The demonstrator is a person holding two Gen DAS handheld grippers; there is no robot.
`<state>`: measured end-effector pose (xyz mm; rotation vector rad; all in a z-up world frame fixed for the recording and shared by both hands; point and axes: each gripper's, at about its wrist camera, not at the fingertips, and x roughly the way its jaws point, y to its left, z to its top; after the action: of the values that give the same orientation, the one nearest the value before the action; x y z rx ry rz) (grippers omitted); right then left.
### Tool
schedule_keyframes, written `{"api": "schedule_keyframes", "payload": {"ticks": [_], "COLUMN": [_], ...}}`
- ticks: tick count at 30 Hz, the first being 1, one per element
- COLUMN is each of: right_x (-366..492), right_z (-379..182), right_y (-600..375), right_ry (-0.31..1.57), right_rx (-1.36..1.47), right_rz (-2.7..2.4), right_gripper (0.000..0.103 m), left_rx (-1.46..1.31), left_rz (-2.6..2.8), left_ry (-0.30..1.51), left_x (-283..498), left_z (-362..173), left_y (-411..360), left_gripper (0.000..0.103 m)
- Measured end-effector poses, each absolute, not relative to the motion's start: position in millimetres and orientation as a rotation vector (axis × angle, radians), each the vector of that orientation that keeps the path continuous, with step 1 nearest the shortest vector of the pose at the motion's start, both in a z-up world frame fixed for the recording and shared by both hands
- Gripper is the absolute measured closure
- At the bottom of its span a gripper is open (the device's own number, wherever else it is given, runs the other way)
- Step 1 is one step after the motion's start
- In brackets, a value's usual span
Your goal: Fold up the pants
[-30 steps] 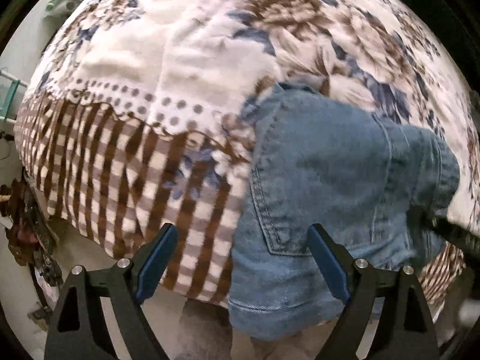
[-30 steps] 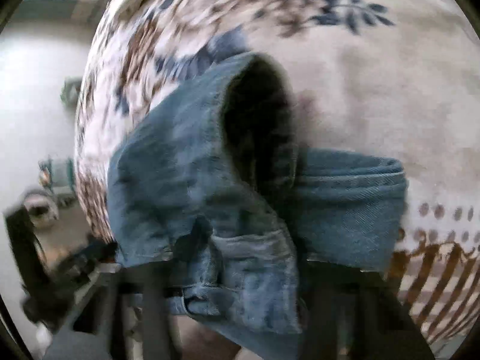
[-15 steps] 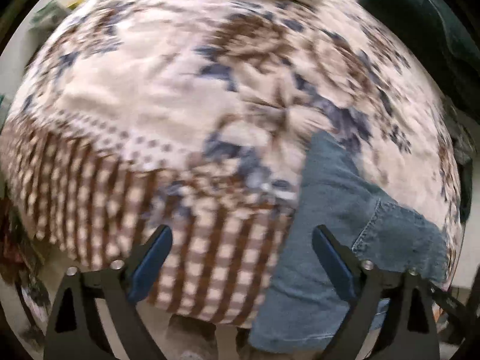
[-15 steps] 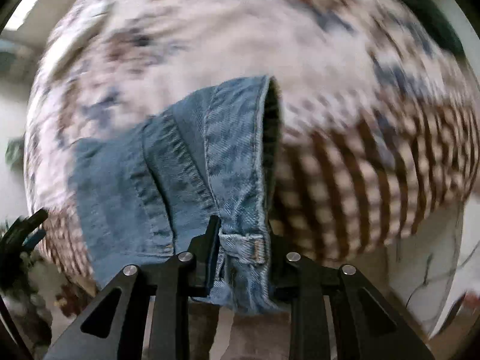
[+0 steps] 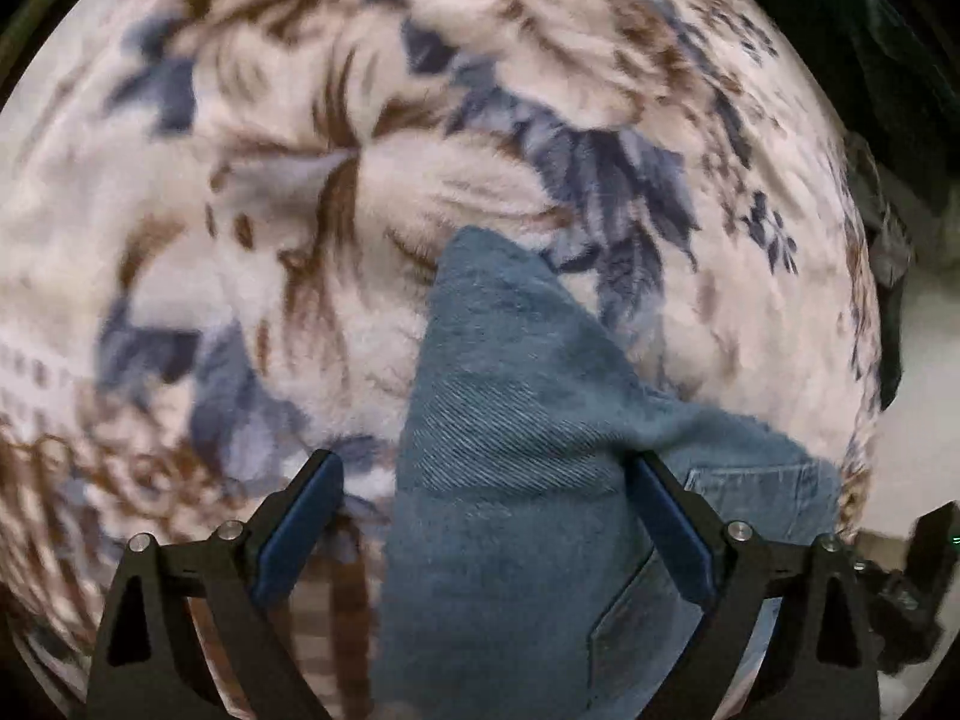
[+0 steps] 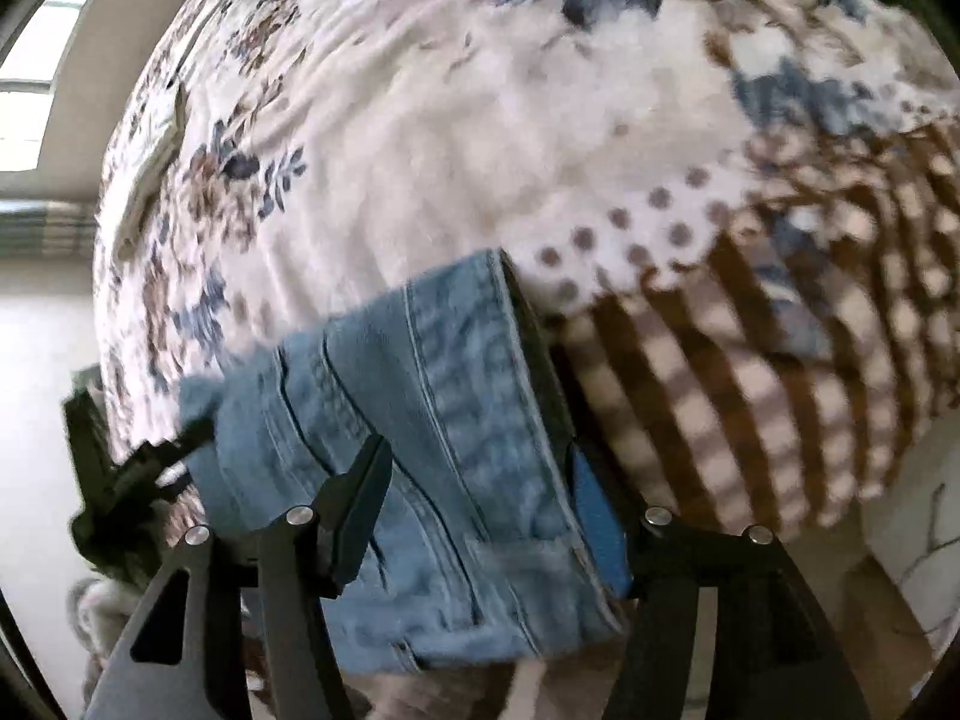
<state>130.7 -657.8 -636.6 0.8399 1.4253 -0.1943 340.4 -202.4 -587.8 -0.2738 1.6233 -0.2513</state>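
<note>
The denim pants (image 5: 510, 480) lay bunched at the near edge of the floral bedspread (image 5: 300, 180), a fold of them rising between the left gripper (image 5: 486, 504), whose fingers stood wide apart, nothing clamped. Half a second before, the right gripper (image 6: 480, 480) had pinched the waistband tight; now its fingers had spread, the cloth loose between them, so the fold seemed laid down and released. A dark garment (image 5: 888, 60) sat beyond the bedspread, well apart, blocking nothing.
</note>
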Motion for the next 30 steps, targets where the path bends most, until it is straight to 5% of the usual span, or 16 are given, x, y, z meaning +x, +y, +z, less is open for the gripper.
{"api": "schedule_keyframes", "payload": {"ticks": [5, 7, 8, 11, 13, 17, 19, 20, 21, 27, 28, 29, 30], "right_x": [151.4, 156.7, 157.4, 162.5, 165.8, 156.0, 132.6, 121.4, 107.3, 40.4, 37.9, 38.9, 41.7], "right_z": [-678.2, -677.7, -674.1, -676.3, -679.9, -657.3, -639.7, -635.1, -633.3, -692.9, -705.3, -714.1, -713.4], "right_y": [-659.9, -656.1, -654.2, -650.2, -650.1, -658.0, -664.0, -665.7, -666.4, -649.4, -643.2, -635.5, -631.8], "right_ry": [1.497, 1.481, 1.473, 1.505, 1.544, 1.556, 1.521, 1.514, 1.510, 1.539, 1.523, 1.488, 1.477], "right_rx": [0.897, 0.847, 0.799, 0.725, 0.726, 0.779, 0.834, 0.857, 0.896, 1.374, 1.456, 1.511, 1.496], "right_rz": [-0.169, -0.146, -0.156, -0.202, -0.177, -0.171, -0.182, -0.197, -0.212, -0.230, -0.220, -0.214, -0.230], "right_gripper": [0.043, 0.081, 0.089, 0.089, 0.088, 0.063, 0.043, 0.037, 0.037, 0.040, 0.049, 0.071, 0.075], "left_rx": [-0.361, -0.392, -0.411, -0.482, -0.539, -0.565, -0.545, -0.542, -0.546, -0.565, -0.558, -0.554, -0.545], "left_rz": [-0.293, -0.316, -0.327, -0.314, -0.303, -0.329, -0.349, -0.359, -0.363, -0.347, -0.344, -0.343, -0.336], "left_ry": [1.660, 1.641, 1.627, 1.614, 1.625, 1.627, 1.568, 1.533, 1.523, 1.617, 1.634, 1.644, 1.655], "left_x": [344.3, 347.4, 348.3, 351.8, 352.3, 344.0, 334.1, 327.0, 319.8, 289.5, 288.5, 286.1, 285.0], "left_z": [-605.0, -601.2, -598.4, -600.3, -602.7, -575.4, -558.4, -548.2, -543.9, -567.5, -573.4, -577.0, -581.3], "left_y": [-198.0, -194.8, -193.0, -183.3, -178.6, -179.4, -176.5, -173.3, -172.0, -176.8, -180.3, -180.8, -180.6], "left_gripper": [0.005, 0.022, 0.037, 0.045, 0.042, 0.037, 0.024, 0.008, 0.000, 0.001, 0.001, 0.001, 0.001]}}
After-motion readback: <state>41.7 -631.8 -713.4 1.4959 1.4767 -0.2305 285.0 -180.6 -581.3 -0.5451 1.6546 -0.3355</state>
